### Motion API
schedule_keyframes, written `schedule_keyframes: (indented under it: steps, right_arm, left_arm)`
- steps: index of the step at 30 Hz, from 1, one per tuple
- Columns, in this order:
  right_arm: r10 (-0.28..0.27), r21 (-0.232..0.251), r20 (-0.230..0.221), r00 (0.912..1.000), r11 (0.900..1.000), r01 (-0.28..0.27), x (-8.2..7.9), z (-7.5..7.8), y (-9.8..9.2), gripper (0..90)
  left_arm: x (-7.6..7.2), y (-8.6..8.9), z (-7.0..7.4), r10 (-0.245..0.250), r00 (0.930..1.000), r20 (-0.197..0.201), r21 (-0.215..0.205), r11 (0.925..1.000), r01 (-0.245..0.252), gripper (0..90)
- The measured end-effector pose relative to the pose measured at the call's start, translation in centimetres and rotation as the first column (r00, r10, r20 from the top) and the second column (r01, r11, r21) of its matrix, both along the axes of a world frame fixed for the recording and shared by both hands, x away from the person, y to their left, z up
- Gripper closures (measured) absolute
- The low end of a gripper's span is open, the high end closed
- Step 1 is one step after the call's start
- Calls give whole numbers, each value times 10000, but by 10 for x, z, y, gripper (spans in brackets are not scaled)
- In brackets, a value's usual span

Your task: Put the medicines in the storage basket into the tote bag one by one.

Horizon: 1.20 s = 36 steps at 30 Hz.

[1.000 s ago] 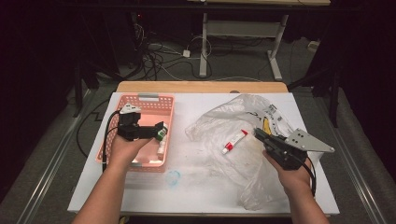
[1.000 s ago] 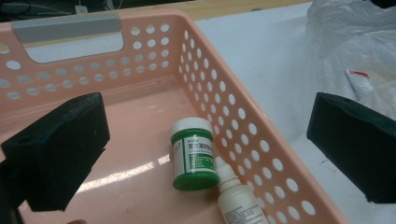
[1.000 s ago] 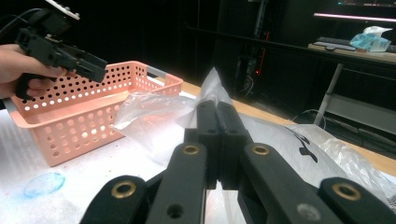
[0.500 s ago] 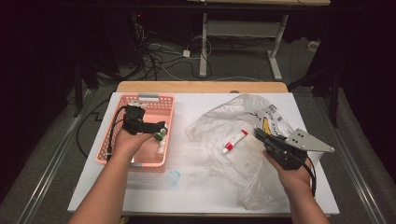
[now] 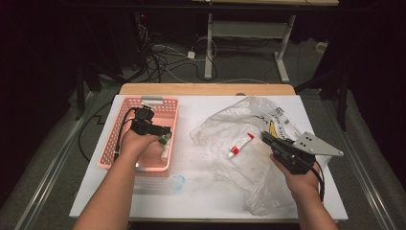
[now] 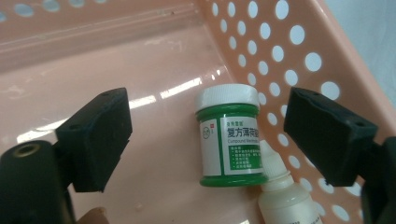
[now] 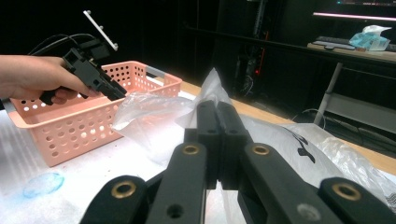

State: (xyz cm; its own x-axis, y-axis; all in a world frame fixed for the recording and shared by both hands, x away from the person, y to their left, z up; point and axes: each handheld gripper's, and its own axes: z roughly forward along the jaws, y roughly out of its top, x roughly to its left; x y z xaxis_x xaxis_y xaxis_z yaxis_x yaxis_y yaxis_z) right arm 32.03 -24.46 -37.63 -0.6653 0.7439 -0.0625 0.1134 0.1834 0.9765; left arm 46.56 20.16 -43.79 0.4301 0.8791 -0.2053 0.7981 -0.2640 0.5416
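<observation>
Green jar [image 6: 229,135]: a small green jar with a white screw cap and a white label, standing on the floor of the pink basket [image 6: 299,51], close to the perforated side wall. It sits between the two black jaws of the left gripper [image 6: 208,140], nearer the jaw on the right of the left gripper view, and touches neither.
Left gripper jaws: wide apart; they have just been closing a little, with the jar in the gap and both pads clear of it.
White bottle [image 6: 285,196]: a pale dropper bottle lying just beside the jar's base, its tip against the jar's lower edge. In the high view it lies in the basket below the gripper [image 5: 164,152].
Left gripper in the high view [image 5: 160,134]: over the basket's right half, pointing down into it, held by the left hand [image 5: 134,143].
Pink basket in the high view [image 5: 143,165]: at the left of the white table [image 5: 206,191].
Right gripper [image 7: 217,140]: jaws pressed together, nothing between them. It hovers over the crumpled clear plastic bag [image 5: 249,120] at the right of the table.
Red and white tube [image 5: 240,145]: lying on the bag, just left of the right gripper's tip [image 5: 265,136].
Right hand [image 5: 301,179]: holds the gripper near the table's front right.
</observation>
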Motion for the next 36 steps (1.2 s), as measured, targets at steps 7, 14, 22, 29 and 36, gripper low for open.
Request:
schedule_keyframes:
  steps: [7,14,22,29,36]
  right_arm:
    - [2,-27,22,10000,10000,-1,0,0,0,900]
    - [1,-47,29,10000,10000,-1,0,-1,1,900]
    - [26,-55,34,10000,10000,-25,0,-1,1,900]
    - [36,-66,33,10000,10000,-35,0,-1,2,900]
    - [4,-44,42,10000,10000,-4,0,0,1,900]
  left_arm:
    - [4,-2,-5,-183,9987,-483,75,9998,187,266]
    - [7,-5,-10,-353,9951,-925,214,9991,374,358]
    - [11,-13,-18,-326,9903,-1351,826,9956,440,478]
    - [12,-18,-20,-293,9907,-1327,1056,9934,436,496]
    - [8,-15,-12,-54,9935,-1137,1186,9928,190,499]
